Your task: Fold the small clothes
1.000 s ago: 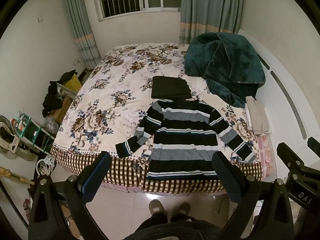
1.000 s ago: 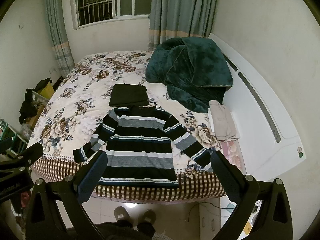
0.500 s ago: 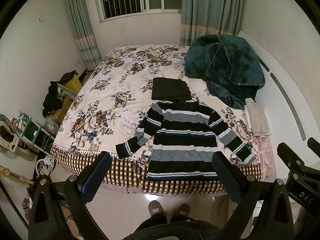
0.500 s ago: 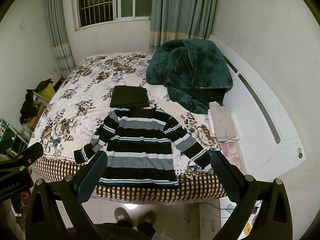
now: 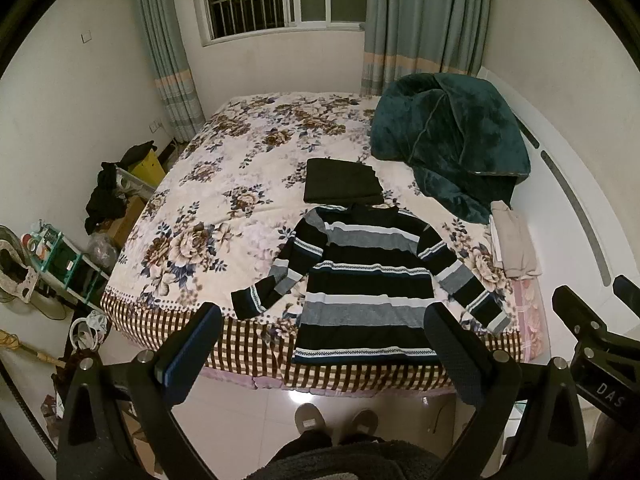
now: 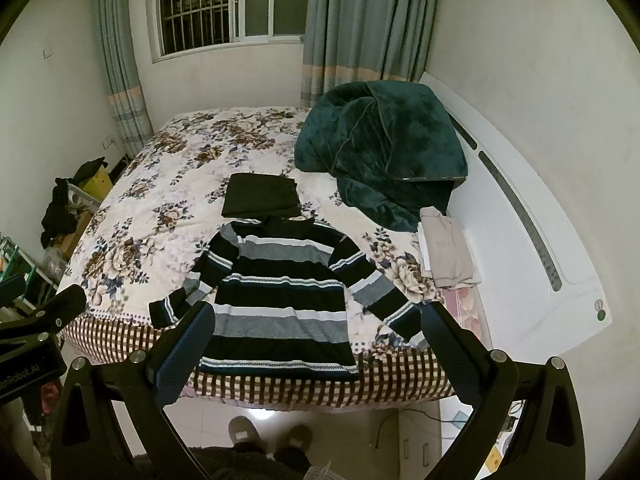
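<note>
A black, grey and white striped knit sweater (image 5: 368,280) lies spread flat, sleeves out, at the near edge of the floral-quilted bed (image 5: 224,216), its hem at the checked border; just beyond its collar sits a folded dark cloth (image 5: 340,180); a heaped teal plush blanket (image 5: 448,148) rests near the white headboard (image 6: 520,240), with folded beige garments (image 5: 514,240) beside it; at the bed's left a green-framed shelf rack (image 5: 60,256) holds small items too blurred to tell; the left tongs (image 5: 320,344) stand wide open, gripping nothing, above the floor short of the bed; the right tongs (image 6: 316,340) are equally wide apart and empty; grey slippers (image 6: 270,438) show below.
</note>
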`<action>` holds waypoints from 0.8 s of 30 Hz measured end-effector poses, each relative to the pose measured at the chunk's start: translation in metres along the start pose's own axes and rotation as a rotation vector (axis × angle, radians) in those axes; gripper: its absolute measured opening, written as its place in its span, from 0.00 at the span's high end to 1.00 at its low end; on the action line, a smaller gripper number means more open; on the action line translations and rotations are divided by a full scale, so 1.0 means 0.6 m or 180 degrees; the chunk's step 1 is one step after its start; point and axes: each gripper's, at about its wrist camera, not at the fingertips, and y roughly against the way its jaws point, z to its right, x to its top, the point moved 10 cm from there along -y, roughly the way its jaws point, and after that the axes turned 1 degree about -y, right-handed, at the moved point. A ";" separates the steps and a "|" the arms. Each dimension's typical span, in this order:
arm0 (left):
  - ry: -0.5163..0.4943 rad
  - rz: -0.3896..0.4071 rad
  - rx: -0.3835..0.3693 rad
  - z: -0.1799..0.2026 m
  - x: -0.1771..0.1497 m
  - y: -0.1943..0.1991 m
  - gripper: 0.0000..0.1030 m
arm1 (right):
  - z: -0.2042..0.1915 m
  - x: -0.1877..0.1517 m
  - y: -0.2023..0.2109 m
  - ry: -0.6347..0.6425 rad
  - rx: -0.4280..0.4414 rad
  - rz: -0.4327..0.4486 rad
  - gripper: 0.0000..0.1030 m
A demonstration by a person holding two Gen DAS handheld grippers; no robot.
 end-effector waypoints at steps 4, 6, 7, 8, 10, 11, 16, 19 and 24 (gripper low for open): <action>0.0006 0.0001 -0.0002 0.000 0.003 0.000 0.00 | 0.001 -0.003 -0.003 0.0001 0.0002 0.0000 0.00; 0.0007 0.0006 -0.0006 0.001 0.000 0.001 0.00 | 0.000 -0.003 -0.003 0.0002 0.0002 0.0004 0.00; 0.0007 -0.0004 -0.0013 0.002 0.006 -0.001 0.00 | 0.001 -0.004 -0.004 0.0004 0.0001 0.0002 0.00; 0.0006 -0.0015 -0.0025 0.003 0.010 -0.003 0.00 | 0.001 -0.005 -0.004 0.0003 -0.0001 0.0000 0.00; -0.0010 -0.0026 -0.0048 0.007 0.021 -0.013 0.00 | -0.002 -0.003 -0.002 -0.0028 0.0007 -0.0035 0.00; -0.0029 0.0000 -0.0017 0.007 0.030 -0.024 0.00 | -0.002 0.000 -0.001 -0.0066 0.0010 -0.0068 0.00; -0.0205 0.0136 0.0197 -0.006 0.061 -0.129 0.00 | 0.055 0.007 -0.061 -0.0546 -0.0064 -0.0329 0.00; -0.0317 0.0116 0.0266 0.009 0.088 -0.233 0.00 | 0.145 -0.013 -0.145 -0.1023 -0.0297 -0.0509 0.00; -0.0313 -0.0219 0.0306 0.045 0.092 -0.409 0.00 | 0.323 -0.131 -0.317 -0.1926 -0.0678 -0.0879 0.00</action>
